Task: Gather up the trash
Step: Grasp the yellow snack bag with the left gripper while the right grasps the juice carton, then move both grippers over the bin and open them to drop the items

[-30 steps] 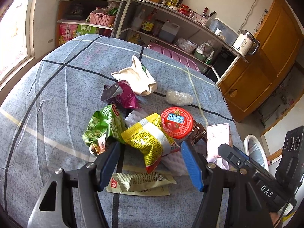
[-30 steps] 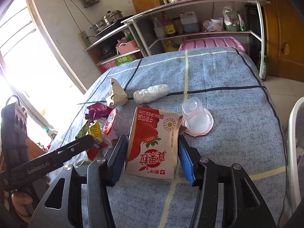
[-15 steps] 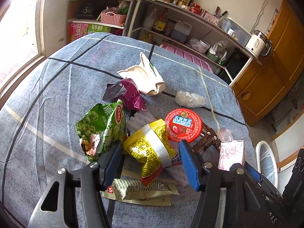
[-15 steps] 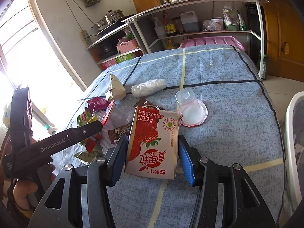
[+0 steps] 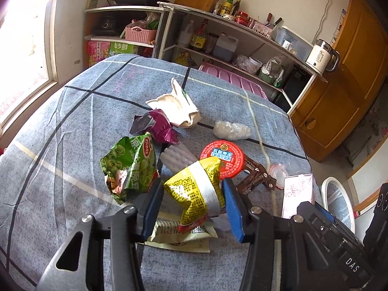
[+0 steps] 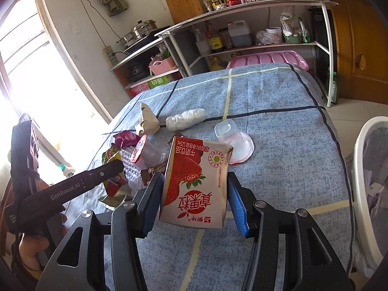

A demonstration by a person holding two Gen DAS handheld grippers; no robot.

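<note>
1. My left gripper (image 5: 192, 201) has been closing; its blue pads now bracket the yellow snack bag (image 5: 197, 191), both pads at the bag's sides, contact looks made.
2. My right gripper (image 6: 194, 198) is clamped on the strawberry milk carton (image 6: 196, 181), carton upright, tipped slightly, lifted off the tablecloth (image 6: 278, 169).
3. Under the yellow bag: a flat beige wrapper (image 5: 179, 235) lying on the cloth.
4. Just left of it: a green pea bag (image 5: 128, 167), crumpled. Right: a brown wrapper (image 5: 254, 177) and a red-lidded cup (image 5: 222, 157) on its side.
5. Beyond the carton: a clear cup (image 6: 232, 140) upside down on its lid.
6. Further out: a purple wrapper (image 5: 157, 126), a crumpled white bag (image 5: 177, 106), a clear plastic wad (image 5: 230, 131).
7. White bin (image 6: 368, 181) at the table's right edge, paper inside.
</note>
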